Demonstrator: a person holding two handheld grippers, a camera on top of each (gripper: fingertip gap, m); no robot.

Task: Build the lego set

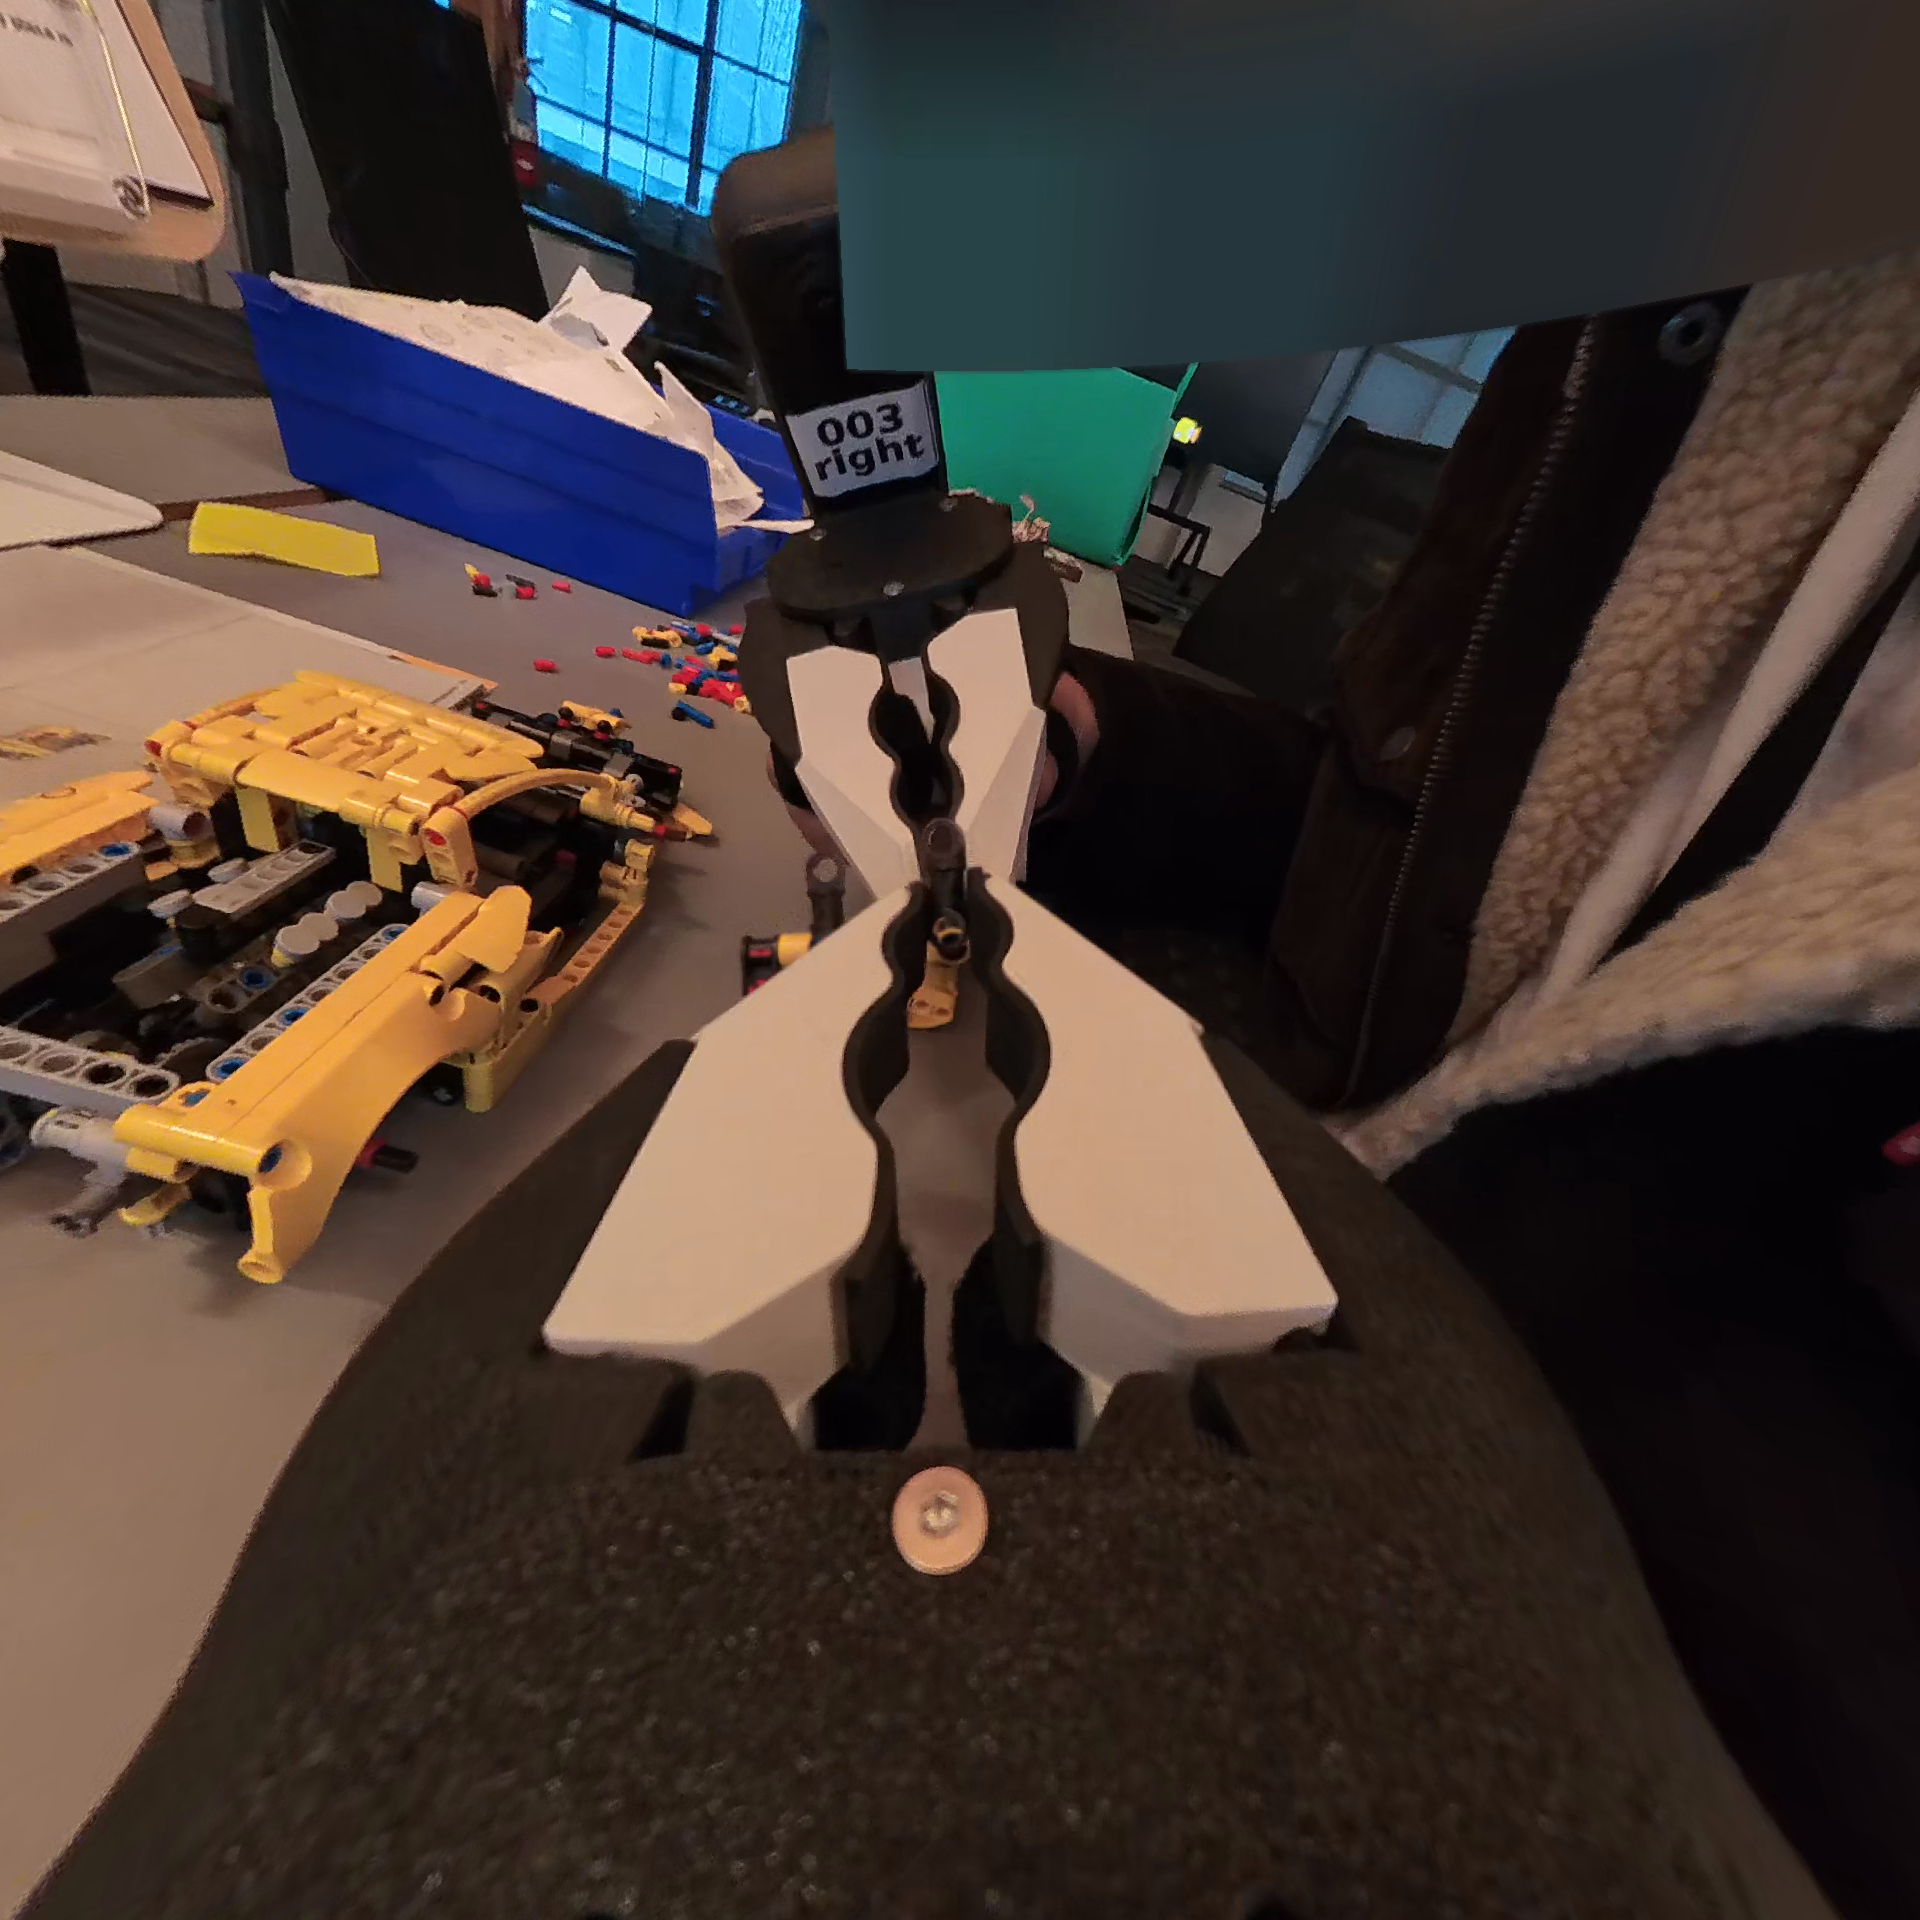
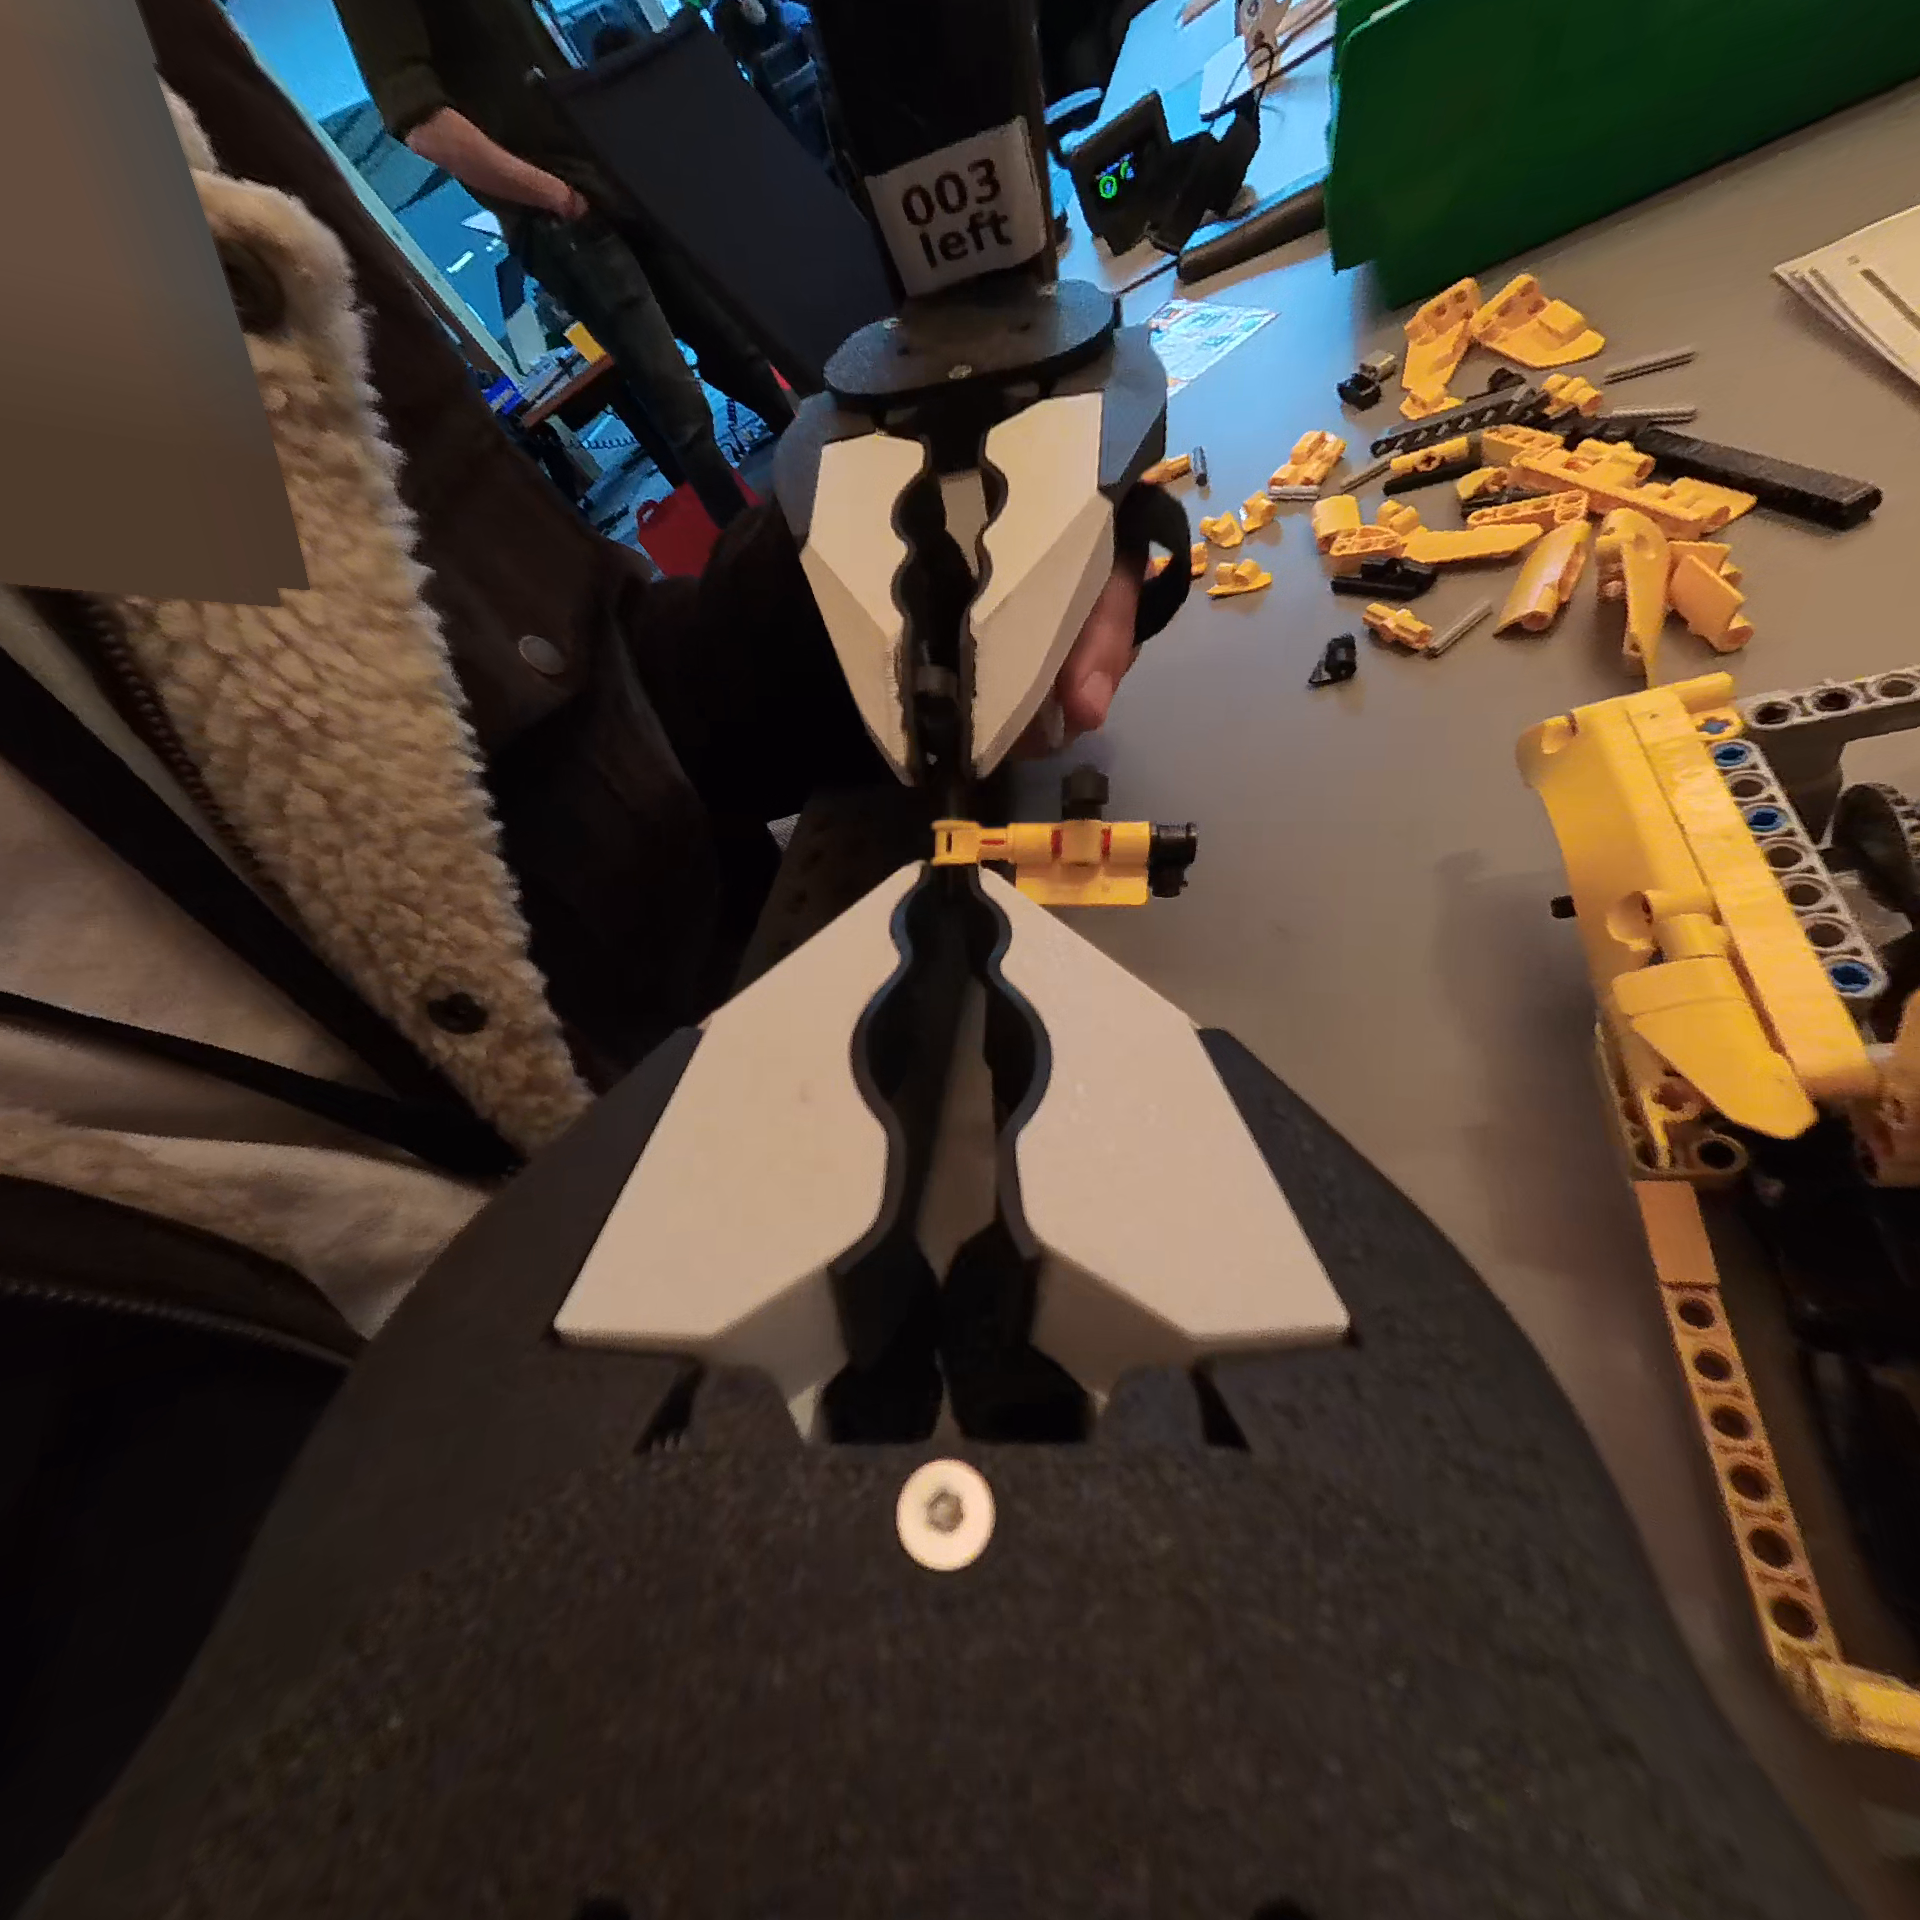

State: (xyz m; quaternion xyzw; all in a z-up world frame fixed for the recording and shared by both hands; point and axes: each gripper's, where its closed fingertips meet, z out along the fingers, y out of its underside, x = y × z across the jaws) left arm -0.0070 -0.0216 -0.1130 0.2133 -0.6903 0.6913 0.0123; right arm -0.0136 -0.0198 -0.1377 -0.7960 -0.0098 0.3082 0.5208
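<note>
- left gripper (image 1: 943,909) clamped on small yellow-black subassembly (image 2: 1081,857)
- right gripper (image 2: 951,873) nose-to-nose, pinching the same part's black end
- yellow model (image 1: 312,935) at 9 o'clock on grey table (image 1: 156,1455)

a grey surface (image 1: 644,582) spreads under both views, and beyond the left claw (image 1: 940,899), up and to its left, a window (image 1: 655,94) of small panes glows cold blue behind dark uprights. a blue bin (image 1: 499,447) stuffed with crumpled paper sits far left of that claw, with a green panel (image 1: 1049,457) just past the opposing claw. above and right of the right claw (image 2: 951,878), a green board (image 2: 1621,125) stands on the surface near a small dark screen (image 2: 1122,171).
</note>
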